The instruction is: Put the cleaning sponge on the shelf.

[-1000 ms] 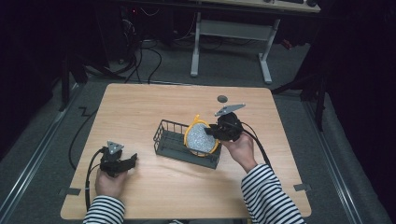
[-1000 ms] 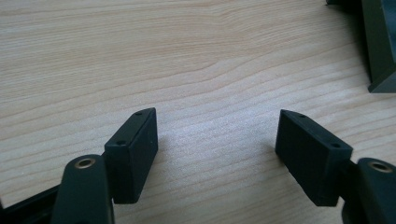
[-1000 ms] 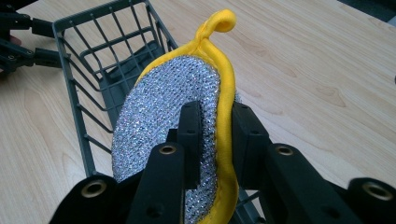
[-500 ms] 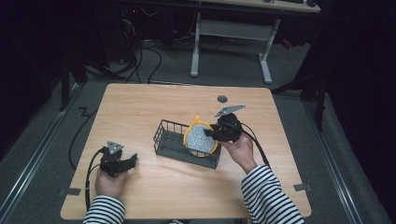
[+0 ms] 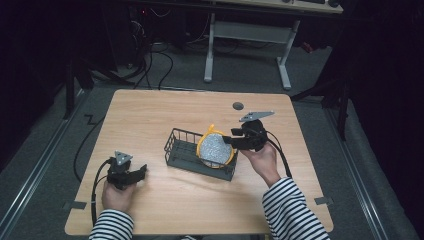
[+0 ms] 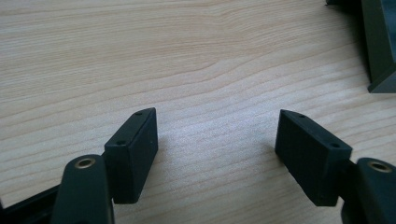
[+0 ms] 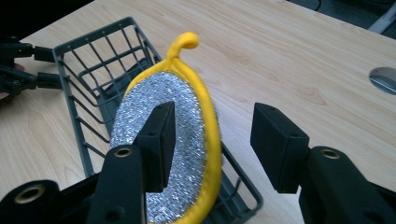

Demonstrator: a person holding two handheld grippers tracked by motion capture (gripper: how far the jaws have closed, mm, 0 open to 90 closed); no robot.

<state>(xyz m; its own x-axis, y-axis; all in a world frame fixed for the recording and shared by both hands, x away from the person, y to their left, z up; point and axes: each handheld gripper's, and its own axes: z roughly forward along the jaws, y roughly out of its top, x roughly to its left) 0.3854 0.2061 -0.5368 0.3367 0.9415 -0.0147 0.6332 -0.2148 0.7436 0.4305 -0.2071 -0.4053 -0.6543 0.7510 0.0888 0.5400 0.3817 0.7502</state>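
Over on the left, the left hand-held gripper (image 5: pixel 131 173) rests low on the worktop (image 5: pixel 150 115), jaws spread wide over bare wood, exactly where it sat a second ago; it takes no part for now. Moving right, the dark wire basket (image 5: pixel 186 149) stands near the middle of the worktop. At its right end the round scrubbing pad (image 5: pixel 214 148), silver mesh with a yellow rim and loop, stands on edge, leaning against the basket's right wall with its lower part inside. The right hand-held gripper (image 5: pixel 234 140) is just beside it. Its jaws stand apart, one in front of the silver face, the other clear of the yellow rim, pinching nothing. Very little has shifted over the last second, so the pad looks let go and settled; I'd judge the placing done, with only the pull-back left.
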